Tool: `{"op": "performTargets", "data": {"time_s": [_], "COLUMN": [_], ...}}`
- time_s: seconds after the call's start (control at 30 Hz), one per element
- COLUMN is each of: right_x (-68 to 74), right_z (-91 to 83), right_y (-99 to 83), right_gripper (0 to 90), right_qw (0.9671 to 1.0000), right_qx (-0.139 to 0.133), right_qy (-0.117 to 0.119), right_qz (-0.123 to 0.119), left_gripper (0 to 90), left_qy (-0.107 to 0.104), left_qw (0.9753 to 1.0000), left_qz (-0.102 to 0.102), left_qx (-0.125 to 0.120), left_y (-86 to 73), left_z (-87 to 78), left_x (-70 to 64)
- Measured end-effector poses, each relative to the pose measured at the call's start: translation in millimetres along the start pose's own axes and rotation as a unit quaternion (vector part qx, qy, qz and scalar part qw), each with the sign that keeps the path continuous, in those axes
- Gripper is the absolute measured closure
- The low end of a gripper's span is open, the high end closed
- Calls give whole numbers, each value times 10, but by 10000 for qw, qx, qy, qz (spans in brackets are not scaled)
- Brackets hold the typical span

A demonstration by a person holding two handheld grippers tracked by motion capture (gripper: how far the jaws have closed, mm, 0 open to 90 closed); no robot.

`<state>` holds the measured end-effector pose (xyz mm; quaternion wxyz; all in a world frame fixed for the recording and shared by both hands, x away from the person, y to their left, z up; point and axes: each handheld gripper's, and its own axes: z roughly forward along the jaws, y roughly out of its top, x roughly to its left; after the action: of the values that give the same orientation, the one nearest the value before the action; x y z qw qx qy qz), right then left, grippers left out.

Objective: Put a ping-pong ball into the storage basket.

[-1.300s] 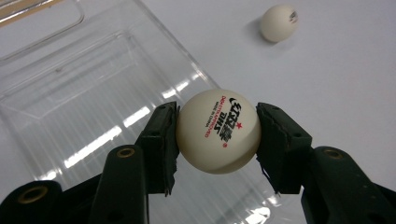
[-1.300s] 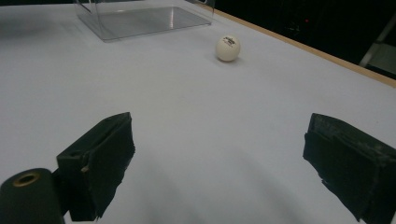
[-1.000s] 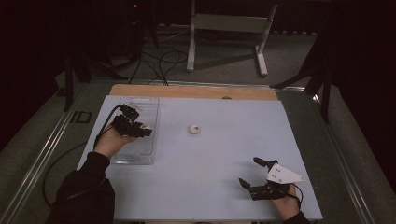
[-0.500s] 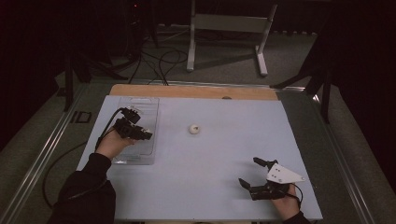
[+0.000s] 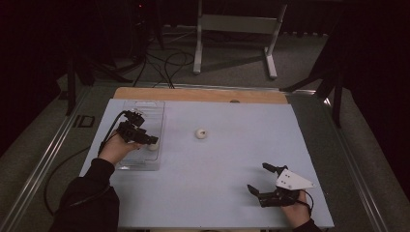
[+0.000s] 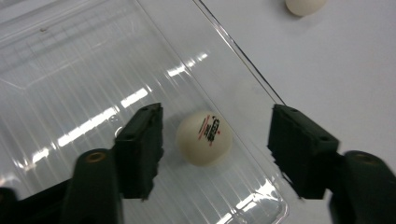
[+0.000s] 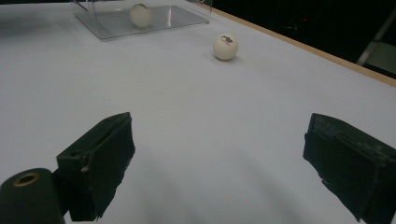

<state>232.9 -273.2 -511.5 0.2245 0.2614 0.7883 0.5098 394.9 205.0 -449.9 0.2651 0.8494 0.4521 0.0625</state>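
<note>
Hovering over the clear tray with fingers spread wide, the left gripper should lift straight up so the released ball stays inside, while a second ball waits on the tabletop and the right gripper rests open.

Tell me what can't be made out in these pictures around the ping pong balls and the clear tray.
- Print on the ball in the tray: left gripper view, red and black marks too blurred to read.
- Clear tray: left gripper view, far and left sides cut off by the frame edges.
- Ball on the table: left gripper view, top cut off by the upper edge.
- Left gripper: high view, too small and dark to judge its jaw gap.
</note>
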Motion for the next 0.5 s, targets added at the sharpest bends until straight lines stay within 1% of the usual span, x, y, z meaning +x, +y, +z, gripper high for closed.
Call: {"op": "performTargets", "data": {"time_s": [0.03,0.13,0.2,0.23,0.37,0.4,0.43,0.5], "right_x": [1,1,1,0,0,-1,0,2], "right_z": [-2,-1,0,-2,-3,-2,-1,1], "right_y": [2,1,1,3,3,3,3,3], "right_gripper": [86,86,86,86,86,86,86,86], "right_qw": [10000,10000,10000,10000,10000,10000,10000,10000], "right_qx": [1,1,-1,-3,-4,-3,-6,-2], "right_qy": [7,9,1,-1,2,-1,-1,2], "right_qz": [3,6,5,-10,-2,-13,-8,-6], "left_gripper": [311,245,228,202,160,148,140,98], "left_qy": [42,64,70,104,71,122,97,121], "left_qw": [10000,10000,10000,9999,9999,9999,9999,9998], "left_qz": [-10,-2,2,9,27,32,52,58], "left_qx": [-11,-10,-28,-21,-93,-97,-109,-133], "left_y": [4,19,28,33,49,55,61,74], "left_z": [-10,-31,-42,-50,-82,-93,-101,-119], "left_x": [-8,-32,-42,-47,-73,-83,-95,-117]}}
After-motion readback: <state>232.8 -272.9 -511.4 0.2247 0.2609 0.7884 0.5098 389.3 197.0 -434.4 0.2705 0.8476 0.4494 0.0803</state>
